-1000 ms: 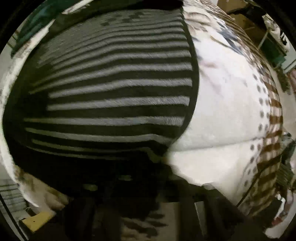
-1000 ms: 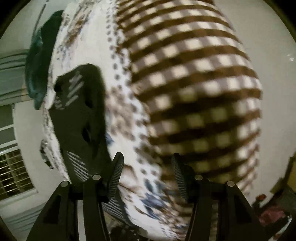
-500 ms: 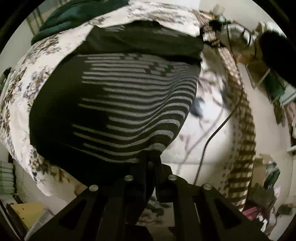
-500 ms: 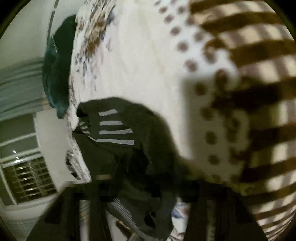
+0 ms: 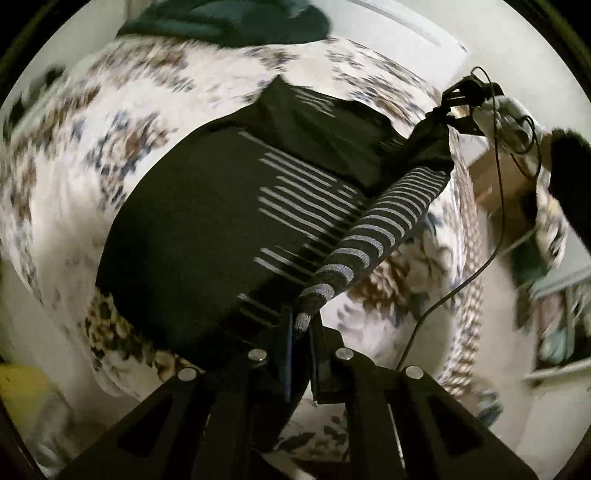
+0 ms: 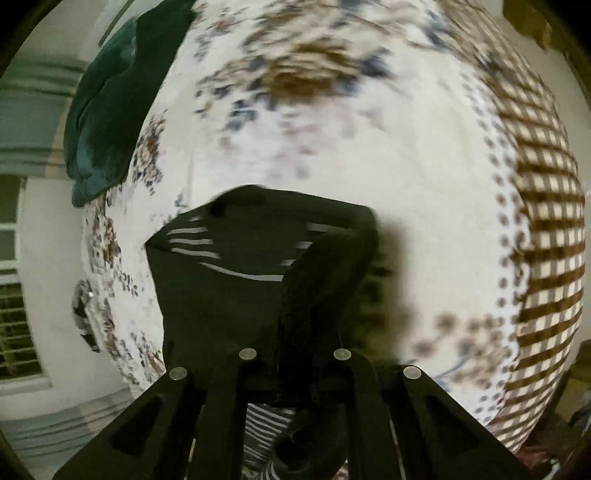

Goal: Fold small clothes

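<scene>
A black garment with grey stripes point(image 5: 207, 236) lies on a floral bedspread point(image 5: 74, 155). My left gripper point(image 5: 301, 332) is shut on one end of its striped edge point(image 5: 373, 229), which is lifted and stretched taut up to my right gripper point(image 5: 452, 110), seen far right in the left wrist view. In the right wrist view my right gripper point(image 6: 295, 354) is shut on a bunched black part of the garment point(image 6: 325, 273); the rest point(image 6: 221, 295) hangs below over the bed.
A dark green cloth point(image 5: 225, 18) lies at the bed's far end, also in the right wrist view point(image 6: 107, 107). The bedspread has a brown checked border point(image 6: 543, 229). A cable point(image 5: 491, 254) hangs from the right gripper. Shelves and clutter point(image 5: 554, 317) stand to the right.
Both grippers have closed on the garment and risen from the bed. The striped edge now stretches lifted between them, and the bed looks farther away.
</scene>
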A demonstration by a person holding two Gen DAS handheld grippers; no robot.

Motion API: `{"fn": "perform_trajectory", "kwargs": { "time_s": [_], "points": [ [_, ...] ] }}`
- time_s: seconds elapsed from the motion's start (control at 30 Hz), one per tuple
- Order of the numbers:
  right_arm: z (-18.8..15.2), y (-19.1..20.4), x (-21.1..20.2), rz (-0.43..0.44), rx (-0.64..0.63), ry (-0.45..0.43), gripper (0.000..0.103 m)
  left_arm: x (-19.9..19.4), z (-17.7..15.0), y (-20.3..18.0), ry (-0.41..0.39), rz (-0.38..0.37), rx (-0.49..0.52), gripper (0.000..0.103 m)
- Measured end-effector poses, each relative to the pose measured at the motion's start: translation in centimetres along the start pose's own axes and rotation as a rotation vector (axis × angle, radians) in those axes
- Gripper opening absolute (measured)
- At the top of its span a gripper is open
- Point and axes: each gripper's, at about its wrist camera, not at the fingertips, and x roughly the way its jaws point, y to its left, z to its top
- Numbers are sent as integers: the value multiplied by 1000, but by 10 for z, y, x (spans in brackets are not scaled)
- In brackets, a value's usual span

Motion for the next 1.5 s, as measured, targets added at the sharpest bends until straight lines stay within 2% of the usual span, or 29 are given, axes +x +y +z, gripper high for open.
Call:
{"fn": "perform_trajectory", "kwargs": {
  "time_s": [0.2, 0.4, 0.5, 0.63, 0.67, 0.73, 0.77, 0.8, 0.83, 0.87, 0.9, 0.93, 0.97, 1.0, 1.07, 1.17, 1.3, 1.33, 1.43, 1.5],
  "points": [
    [9, 141, 41, -101, -71, 3, 10, 0, 27, 96, 13, -66, -154, 5],
    [18, 270, 141, -219, -132, 22, 10, 20, 42, 184, 16, -93, -273, 5],
    [18, 313, 198, -284, -146, 32, 10, 33, 45, 225, 18, -103, -362, 5],
    [21, 341, 257, -341, -141, 54, 10, 56, 43, 262, 47, -132, -437, 5],
    [22, 345, 270, -352, -150, 70, 11, 63, 42, 267, 66, -149, -446, 8],
    [25, 343, 284, -355, -133, 97, 16, 78, 39, 278, 126, -148, -460, 10],
    [26, 340, 285, -326, -111, 107, 24, 81, 37, 284, 157, -146, -466, 11],
    [27, 334, 282, -252, -80, 118, 39, 82, 36, 289, 173, -152, -472, 15],
    [26, 330, 276, -174, -61, 128, 46, 79, 36, 294, 179, -144, -471, 24],
    [23, 325, 264, -82, -48, 136, 54, 73, 38, 299, 179, -133, -459, 27],
    [20, 320, 251, -33, -41, 123, 56, 69, 41, 302, 178, -131, -446, 30],
    [16, 314, 236, 0, -36, 108, 58, 64, 48, 305, 183, -111, -425, 42],
    [11, 306, 221, 28, -32, 95, 62, 61, 55, 307, 179, -105, -416, 50],
    [5, 295, 204, 59, -28, 77, 62, 58, 63, 309, 168, -111, -407, 52],
    [-6, 270, 174, 61, -20, 38, 63, 58, 91, 305, 139, -117, -371, 56],
    [-20, 220, 143, -4, 6, -14, 64, 68, 145, 281, 82, -171, -294, 58],
    [-25, 152, 139, -55, 78, -49, 64, 103, 232, 236, 21, -281, -194, 58],
    [-25, 137, 141, -44, 105, -55, 64, 118, 265, 216, 2, -301, -147, 58],
    [-16, 99, 149, 16, 178, -80, 64, 156, 330, 172, 3, -328, -54, 58],
    [-7, 83, 155, 66, 207, -102, 64, 182, 360, 151, 25, -344, -21, 58]
  ]
}}
